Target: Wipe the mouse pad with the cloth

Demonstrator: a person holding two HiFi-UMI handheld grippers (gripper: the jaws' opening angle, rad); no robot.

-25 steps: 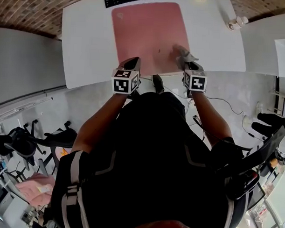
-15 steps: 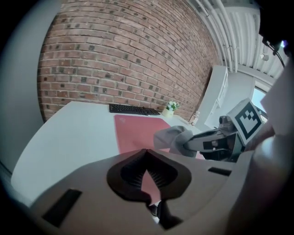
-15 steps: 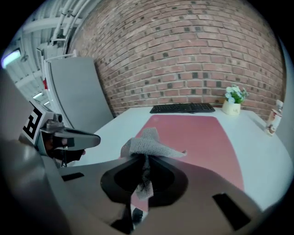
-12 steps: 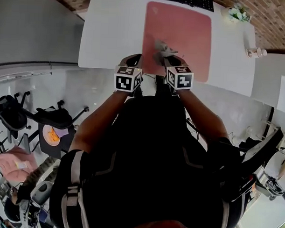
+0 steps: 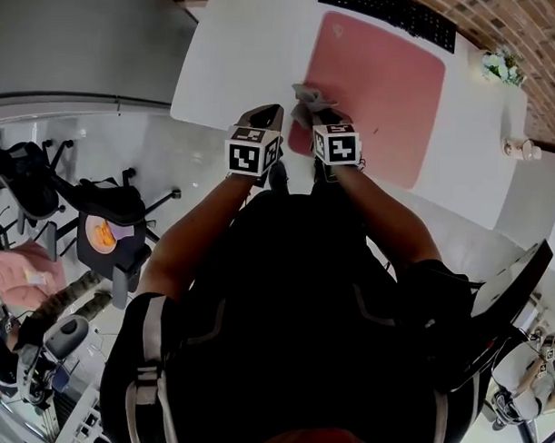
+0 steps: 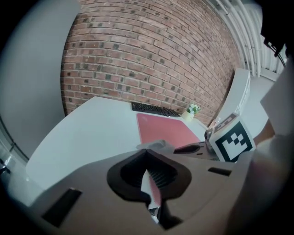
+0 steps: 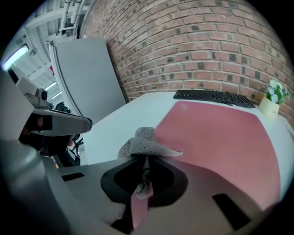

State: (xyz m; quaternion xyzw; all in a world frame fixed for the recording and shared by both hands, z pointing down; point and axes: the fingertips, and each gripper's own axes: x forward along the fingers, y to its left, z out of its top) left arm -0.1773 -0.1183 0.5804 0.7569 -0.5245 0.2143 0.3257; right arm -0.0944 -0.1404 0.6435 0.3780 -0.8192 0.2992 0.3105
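I observe the right gripper (image 5: 315,116) clamped on the grey cloth (image 5: 308,100), which bunches out above its jaws at the near left corner of the pink mouse pad (image 5: 387,88). The left gripper (image 5: 267,118) sits just beside it, over the white worktop (image 5: 238,60). Its jaws are drawn almost together with nothing between them. A black keyboard (image 5: 389,11) lies along the pad's far edge.

Bright, even indoor light, soft shadows; strong fisheye bending with dark corners, near parts blurred.
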